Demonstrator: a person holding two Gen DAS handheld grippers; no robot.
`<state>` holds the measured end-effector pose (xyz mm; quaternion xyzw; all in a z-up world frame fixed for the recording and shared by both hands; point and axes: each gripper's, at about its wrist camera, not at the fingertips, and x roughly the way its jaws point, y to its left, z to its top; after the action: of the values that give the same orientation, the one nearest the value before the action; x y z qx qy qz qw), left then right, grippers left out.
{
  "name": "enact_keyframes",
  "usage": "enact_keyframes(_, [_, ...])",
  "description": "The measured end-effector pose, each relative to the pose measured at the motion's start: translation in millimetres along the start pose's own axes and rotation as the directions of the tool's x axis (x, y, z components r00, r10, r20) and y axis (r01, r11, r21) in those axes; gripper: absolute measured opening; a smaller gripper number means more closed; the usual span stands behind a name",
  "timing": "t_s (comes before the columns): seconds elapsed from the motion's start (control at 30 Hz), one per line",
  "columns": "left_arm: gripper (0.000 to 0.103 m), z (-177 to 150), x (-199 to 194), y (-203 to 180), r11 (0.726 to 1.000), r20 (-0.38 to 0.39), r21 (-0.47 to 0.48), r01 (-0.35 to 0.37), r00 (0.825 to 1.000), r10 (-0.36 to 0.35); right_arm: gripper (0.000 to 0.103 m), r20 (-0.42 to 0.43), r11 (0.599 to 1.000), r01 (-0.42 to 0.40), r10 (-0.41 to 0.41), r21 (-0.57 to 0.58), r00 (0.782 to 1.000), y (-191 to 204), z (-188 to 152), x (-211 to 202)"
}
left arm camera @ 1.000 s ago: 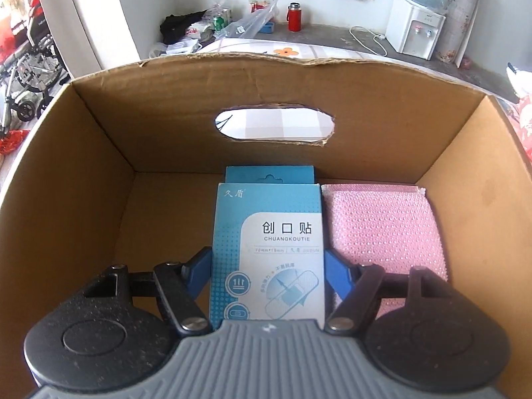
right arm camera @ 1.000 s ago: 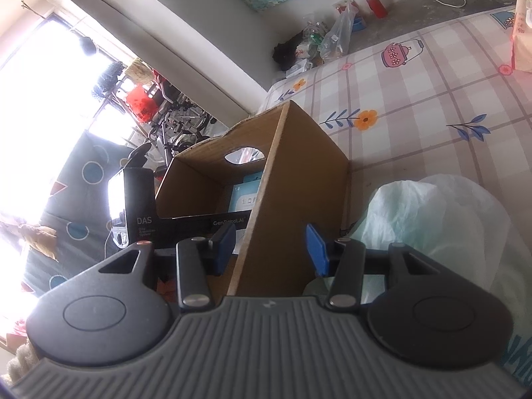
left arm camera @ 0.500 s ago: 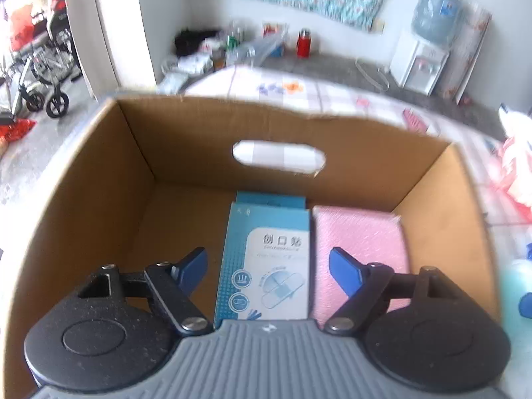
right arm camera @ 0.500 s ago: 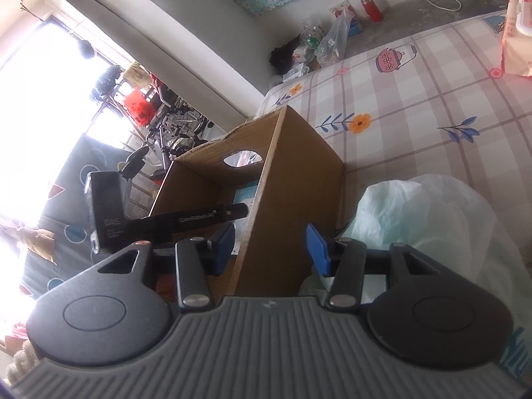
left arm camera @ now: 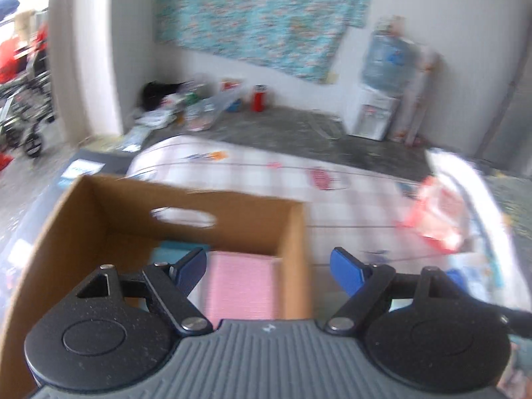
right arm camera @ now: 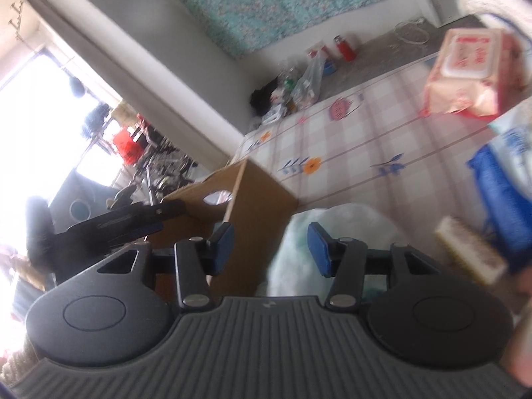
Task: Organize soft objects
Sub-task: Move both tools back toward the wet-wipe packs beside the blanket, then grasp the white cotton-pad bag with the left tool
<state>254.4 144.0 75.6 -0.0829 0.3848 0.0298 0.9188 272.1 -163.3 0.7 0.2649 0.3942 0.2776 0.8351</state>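
The cardboard box [left arm camera: 292,232] stands on the bed [right arm camera: 382,153]. The white bag [right arm camera: 332,232] lies just beside its outer wall. The pink pad [left arm camera: 241,286] lies flat inside, its long axis toward the handle-hole wall. The left gripper [left arm camera: 266,266] has its jaws wide and empty above the box; the right gripper [right arm camera: 270,246] is partly open, empty, facing the bag. A rushed reach could probably knock the box wall.

No text legible. Red print on the pink wipes pack [right arm camera: 465,73], far beyond the cardboard box [right arm camera: 252,206], is too blurred to read.
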Motion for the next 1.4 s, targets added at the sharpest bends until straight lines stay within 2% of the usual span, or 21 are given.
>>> enact_keyframes(0.17, [0.083,6,6,-73,0.986,-0.004,0.127,0.111,0.994,-0.112,0.048,0.083,0.994,0.102,-0.105,0.042,0.991,-41,18,-43])
enact_keyframes(0.3, [0.083,10,30,-135,0.958,-0.030,0.213,0.189,0.982,-0.187,0.048,0.140,0.972,0.200,-0.216,0.121,0.966,-83,32,-70])
enact_keyframes(0.43, [0.081,13,74,-189,0.922,-0.115,0.219,0.320,0.947,-0.301,0.048,0.156,0.934,0.270,-0.310,0.232,0.938,-133,41,-81])
enact_keyframes(0.5, [0.078,13,96,-216,0.906,-0.161,0.216,0.364,0.929,-0.334,0.048,0.152,0.914,0.295,-0.345,0.279,0.926,-156,43,-79])
enact_keyframes(0.7, [0.062,7,167,-288,0.863,-0.282,0.269,0.427,0.892,-0.353,0.050,0.114,0.849,0.335,-0.411,0.408,0.904,-210,50,-56])
enact_keyframes(0.77, [0.059,6,188,-309,0.837,-0.323,0.304,0.455,0.876,-0.359,0.052,0.099,0.835,0.344,-0.422,0.428,0.901,-224,52,-46])
enact_keyframes(0.87, [0.050,1,215,-327,0.824,-0.359,0.326,0.463,0.867,-0.345,0.053,0.069,0.813,0.367,-0.442,0.452,0.894,-243,56,-27])
enact_keyframes(0.93, [0.046,0,232,-334,0.822,-0.389,0.316,0.474,0.855,-0.344,0.053,0.047,0.802,0.374,-0.444,0.466,0.895,-257,59,-15])
enact_keyframes(1.2, [0.047,3,262,-338,0.818,-0.447,0.231,0.526,0.805,-0.391,0.053,0.063,0.800,0.334,-0.418,0.498,0.906,-280,66,15])
enact_keyframes(1.27, [0.045,0,265,-336,0.821,-0.454,0.215,0.529,0.798,-0.395,0.053,0.072,0.803,0.332,-0.419,0.496,0.905,-280,68,19])
enact_keyframes(1.33, [0.034,0,266,-333,0.820,-0.461,0.195,0.538,0.788,-0.407,0.053,0.082,0.804,0.328,-0.419,0.497,0.904,-280,69,22])
enact_keyframes(1.4, [0.029,1,266,-334,0.826,-0.461,0.185,0.532,0.789,-0.405,0.052,0.087,0.807,0.323,-0.416,0.495,0.905,-280,71,26])
